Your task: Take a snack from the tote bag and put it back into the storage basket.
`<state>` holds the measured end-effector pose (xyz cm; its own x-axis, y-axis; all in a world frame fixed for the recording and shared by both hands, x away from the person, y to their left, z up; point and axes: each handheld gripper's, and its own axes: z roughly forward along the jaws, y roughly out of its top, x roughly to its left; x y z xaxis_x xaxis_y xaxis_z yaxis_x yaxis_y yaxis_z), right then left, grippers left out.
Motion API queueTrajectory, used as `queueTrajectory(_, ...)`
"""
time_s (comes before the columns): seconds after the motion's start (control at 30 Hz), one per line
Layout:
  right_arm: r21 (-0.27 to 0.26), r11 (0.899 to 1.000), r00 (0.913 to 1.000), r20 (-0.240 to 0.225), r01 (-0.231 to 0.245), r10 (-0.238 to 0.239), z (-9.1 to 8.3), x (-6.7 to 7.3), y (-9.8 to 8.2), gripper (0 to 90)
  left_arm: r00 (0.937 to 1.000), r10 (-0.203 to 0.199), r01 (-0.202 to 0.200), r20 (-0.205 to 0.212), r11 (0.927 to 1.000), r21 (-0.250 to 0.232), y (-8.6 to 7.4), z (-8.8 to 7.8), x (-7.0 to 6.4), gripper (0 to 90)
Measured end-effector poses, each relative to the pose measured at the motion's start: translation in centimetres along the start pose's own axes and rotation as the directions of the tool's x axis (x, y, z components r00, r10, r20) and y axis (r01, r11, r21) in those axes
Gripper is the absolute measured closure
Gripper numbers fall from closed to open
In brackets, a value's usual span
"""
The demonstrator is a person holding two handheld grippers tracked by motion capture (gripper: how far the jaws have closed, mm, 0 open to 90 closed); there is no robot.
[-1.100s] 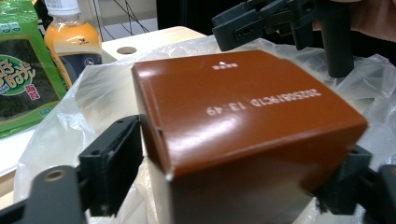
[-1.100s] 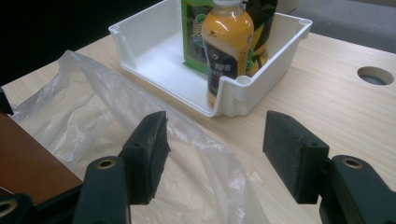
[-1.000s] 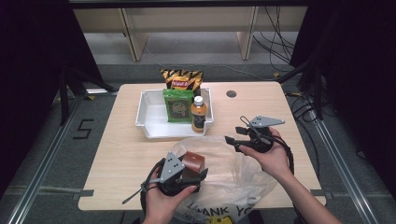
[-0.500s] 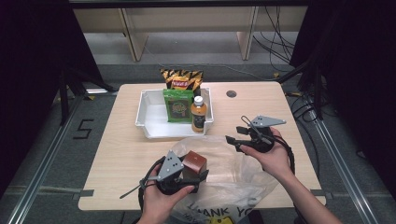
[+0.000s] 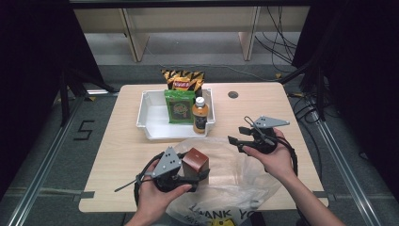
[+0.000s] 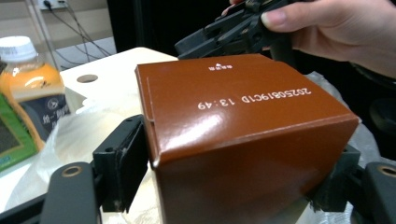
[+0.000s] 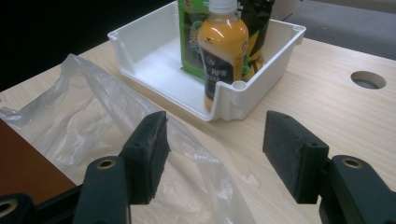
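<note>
Brown carton [image 5: 195, 160] sat clamped between the jaws of our left gripper [image 5: 188, 175], just above the clear plastic bag [image 5: 235, 174].

We judged the packing barely begun: the carton was gripped but not yet inside the bag, while the orange drink bottle [image 5: 200, 115], green snack packet [image 5: 179, 106] and yellow chip bag [image 5: 182, 80] waited in the white bin [image 5: 153, 123], well ahead of both tools. The carton looked glossy, square-edged and undented, with a white date code printed on its top face. Our right gripper [image 5: 240, 135] hovered with jaws wide and empty beside the bag's far edge.
</note>
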<state>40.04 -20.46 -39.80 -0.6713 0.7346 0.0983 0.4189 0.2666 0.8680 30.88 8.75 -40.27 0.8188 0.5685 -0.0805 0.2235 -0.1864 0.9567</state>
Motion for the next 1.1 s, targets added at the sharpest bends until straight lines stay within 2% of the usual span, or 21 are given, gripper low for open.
queueTrajectory(0.03, 0.006, 1.000, 0.9999, -0.013, -0.004, 0.004, 0.0, 0.0, 0.0, 40.7, 1.0000, 0.001, -0.001, 0.003, 1.0000, 0.001, 0.2, -0.2, 0.1, 25.0)
queueTrajectory(0.1, 0.012, 1.000, 0.9999, -0.008, -0.009, 0.010, 0.0, 0.1, 0.0, 40.7, 0.9998, -0.012, 0.012, 0.015, 0.9998, -0.015, 0.7, -0.4, 0.3, 25.0)
queueTrajectory(0.13, -0.005, 1.000, 0.9999, 0.007, 0.012, -0.012, 0.0, 0.0, 0.0, 40.7, 0.9997, -0.014, 0.014, 0.019, 0.9998, -0.016, 1.0, -0.6, 0.4, 25.0)
queueTrajectory(0.17, 0.004, 1.000, 0.9999, 0.001, -0.010, 0.010, 0.0, 0.1, 0.0, 40.7, 0.9995, -0.017, 0.018, 0.025, 0.9995, -0.026, 1.3, -0.7, 0.6, 25.0)
queueTrajectory(0.23, 0.000, 1.000, 1.0000, -0.002, -0.009, 0.009, 0.0, 0.2, 0.0, 40.7, 0.9996, -0.017, 0.017, 0.021, 0.9995, -0.026, 1.7, -1.0, 0.9, 25.1)
queueTrajectory(0.27, 0.013, 1.000, 1.0000, -0.009, -0.004, 0.004, -0.1, 0.1, 0.0, 40.8, 0.9996, -0.021, 0.022, 0.020, 0.9993, -0.031, 2.0, -1.2, 1.1, 25.1)
queueTrajectory(0.33, 0.004, 0.999, 0.9995, 0.004, 0.033, -0.033, -0.1, -0.2, 0.0, 40.8, 0.9995, -0.026, 0.027, 0.017, 0.9990, -0.037, 2.4, -1.4, 1.4, 25.1)
queueTrajectory(0.5, 0.007, 1.000, 0.9998, -0.012, -0.014, 0.014, 0.0, 0.2, 0.0, 40.8, 0.9988, -0.041, 0.043, 0.025, 0.9975, -0.057, 3.7, -2.0, 2.0, 25.2)
queueTrajectory(0.6, 0.004, 1.000, 0.9999, -0.006, -0.014, 0.014, 0.2, 0.3, -0.1, 40.8, 0.9995, -0.030, 0.031, 0.013, 0.9977, -0.061, 4.5, -2.2, 2.0, 25.2)
queueTrajectory(0.8, 0.019, 1.000, 0.9999, -0.012, -0.005, 0.005, 0.2, 0.3, -0.2, 40.8, 0.9998, -0.012, 0.013, 0.016, 0.9972, -0.074, 5.8, -2.4, 2.1, 25.3)
queueTrajectory(0.9, 0.020, 1.000, 0.9999, -0.012, -0.006, 0.006, 0.2, 0.3, -0.2, 40.7, 0.9998, -0.010, 0.011, 0.016, 0.9970, -0.077, 6.2, -2.4, 2.3, 25.4)
queueTrajectory(0.97, -0.004, 1.000, 0.9999, -0.006, -0.012, 0.012, 0.4, 0.4, -0.3, 40.8, 0.9999, -0.010, 0.011, 0.014, 0.9969, -0.078, 6.5, -2.4, 2.4, 25.4)
queueTrajectory(1.03, 0.007, 1.000, 0.9998, -0.011, -0.018, 0.018, 0.3, 0.4, -0.3, 40.8, 0.9998, -0.011, 0.012, 0.014, 0.9967, -0.080, 6.7, -2.4, 2.6, 25.5)
queueTrajectory(1.1, 0.000, 1.000, 0.9999, -0.013, 0.004, -0.004, 0.4, 0.2, -0.3, 40.8, 0.9999, -0.006, 0.007, 0.015, 0.9967, -0.081, 7.0, -2.5, 2.8, 25.5)
